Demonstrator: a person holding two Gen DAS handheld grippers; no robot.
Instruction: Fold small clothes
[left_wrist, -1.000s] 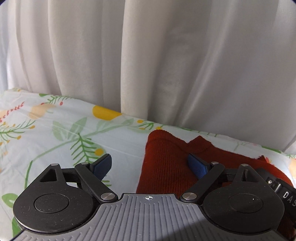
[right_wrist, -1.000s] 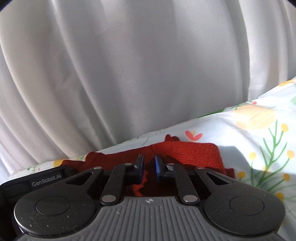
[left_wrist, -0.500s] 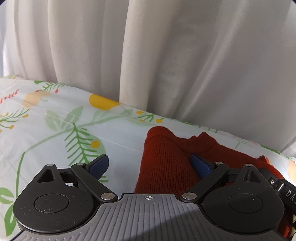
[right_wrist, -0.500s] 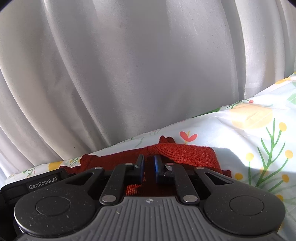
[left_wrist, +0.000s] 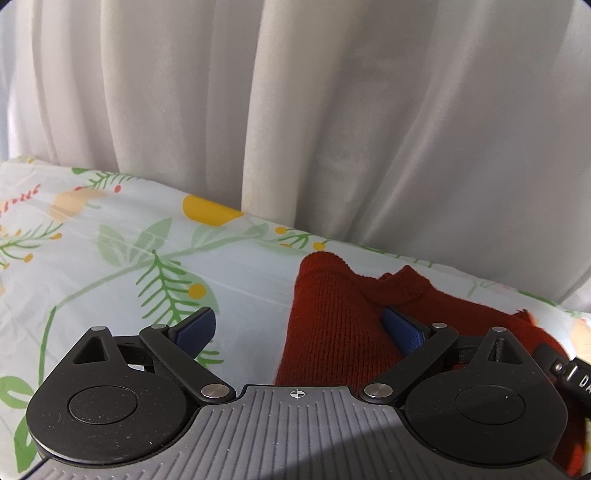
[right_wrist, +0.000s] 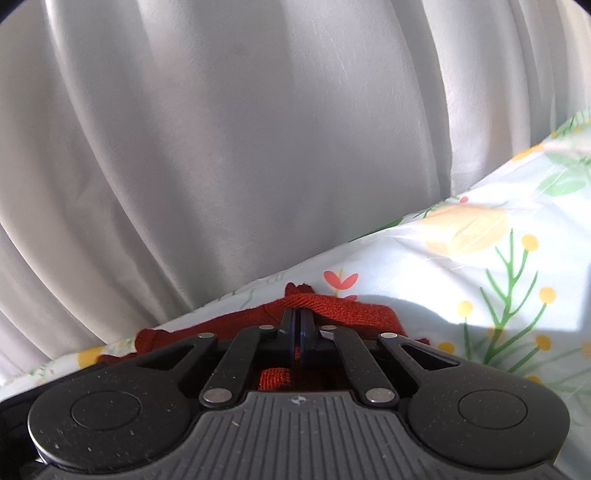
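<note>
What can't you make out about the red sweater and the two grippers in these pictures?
- Sweater: near part hidden behind the left gripper body in the left view; its full shape is unclear.
- Right gripper: shut; whether its pads pinch knit is hidden in the right view.
- Left view, right edge: a black object with cut-off lettering.

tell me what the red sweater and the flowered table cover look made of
Red sweater: knitted yarn, likely wool or acrylic; ribbed stitch rows and fuzzy edges, matte. Flowered table cover: looks like thin plastic or coated sheet; smooth, faint sheen, sharp creases.
</note>
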